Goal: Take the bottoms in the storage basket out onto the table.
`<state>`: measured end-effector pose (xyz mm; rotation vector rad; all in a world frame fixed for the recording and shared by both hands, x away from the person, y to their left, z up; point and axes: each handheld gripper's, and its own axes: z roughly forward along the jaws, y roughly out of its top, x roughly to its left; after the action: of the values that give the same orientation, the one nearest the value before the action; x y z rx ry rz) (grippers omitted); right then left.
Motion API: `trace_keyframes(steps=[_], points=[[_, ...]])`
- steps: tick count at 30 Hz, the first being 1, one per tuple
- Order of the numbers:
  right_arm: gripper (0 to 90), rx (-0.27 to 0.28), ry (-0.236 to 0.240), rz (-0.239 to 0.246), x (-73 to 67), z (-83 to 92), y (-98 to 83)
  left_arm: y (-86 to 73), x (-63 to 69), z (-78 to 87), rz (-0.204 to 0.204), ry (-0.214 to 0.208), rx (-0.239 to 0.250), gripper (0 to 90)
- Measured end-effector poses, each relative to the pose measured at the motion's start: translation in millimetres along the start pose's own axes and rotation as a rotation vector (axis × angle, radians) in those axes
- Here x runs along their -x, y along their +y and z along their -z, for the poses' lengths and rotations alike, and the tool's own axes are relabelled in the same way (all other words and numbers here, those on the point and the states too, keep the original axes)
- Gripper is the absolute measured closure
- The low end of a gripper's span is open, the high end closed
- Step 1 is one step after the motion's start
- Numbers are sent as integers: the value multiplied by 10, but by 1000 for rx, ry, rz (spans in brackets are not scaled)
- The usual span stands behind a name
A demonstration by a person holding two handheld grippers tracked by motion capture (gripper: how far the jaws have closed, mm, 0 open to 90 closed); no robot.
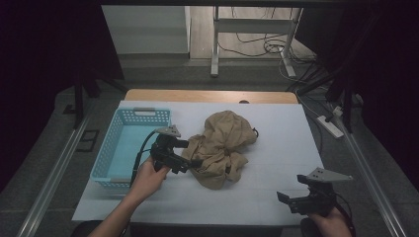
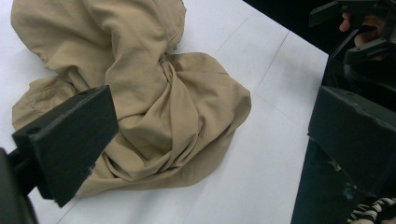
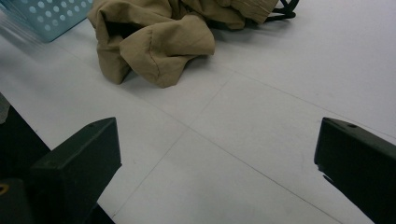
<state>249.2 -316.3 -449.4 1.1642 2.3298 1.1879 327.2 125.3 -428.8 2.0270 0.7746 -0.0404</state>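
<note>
At the far left of the white table cover [image 1: 276,148] you have the light blue basket [image 1: 111,148], its walls perforated and its floor bare as far as the high view shows (the near wall hides a strip along the bottom). A corner of that basket also shows in your right gripper view.

Just right of the basket, your left gripper [image 1: 190,154] sits at the left edge of the tan garment [image 1: 222,143]. Its jaws are spread wide; in your left gripper view the crumpled cloth [image 2: 154,102] lies between and beyond them, with one jaw over its edge, but nothing is pinched.

The garment itself lies in a rumpled heap near the middle of the cover, beside the basket and outside it. A dark cord or strap [image 3: 286,10] pokes out from its far side.

At the near right corner, your right gripper [image 1: 291,198] is well apart from the cloth, jaws parted, with bare cover between them and the garment [image 3: 159,37] farther off.
</note>
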Motion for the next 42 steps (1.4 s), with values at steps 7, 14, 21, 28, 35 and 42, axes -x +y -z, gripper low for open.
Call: trace_keyframes(steps=[7, 14, 21, 28, 35, 42], points=[[3, -4, 1, 1, 0, -3, 2, -63, -21, 82, 17, -5, 16, 9], [3, -9, 1, 2, -1, -8, 4, -117, -32, 155, 29, -1, 24, 9], [3, -10, 1, 2, -5, -10, 4, -192, -27, 218, 41, 5, 29, 7], [3, -13, 2, 4, -5, -13, 6, -249, -32, 313, 48, 21, 40, 8], [3, -15, 0, 7, -8, -15, 6, -308, -41, 352, 56, 29, 35, 8], [3, -15, 1, 7, -8, -15, 6, -362, -35, 403, 64, 36, 41, 8]])
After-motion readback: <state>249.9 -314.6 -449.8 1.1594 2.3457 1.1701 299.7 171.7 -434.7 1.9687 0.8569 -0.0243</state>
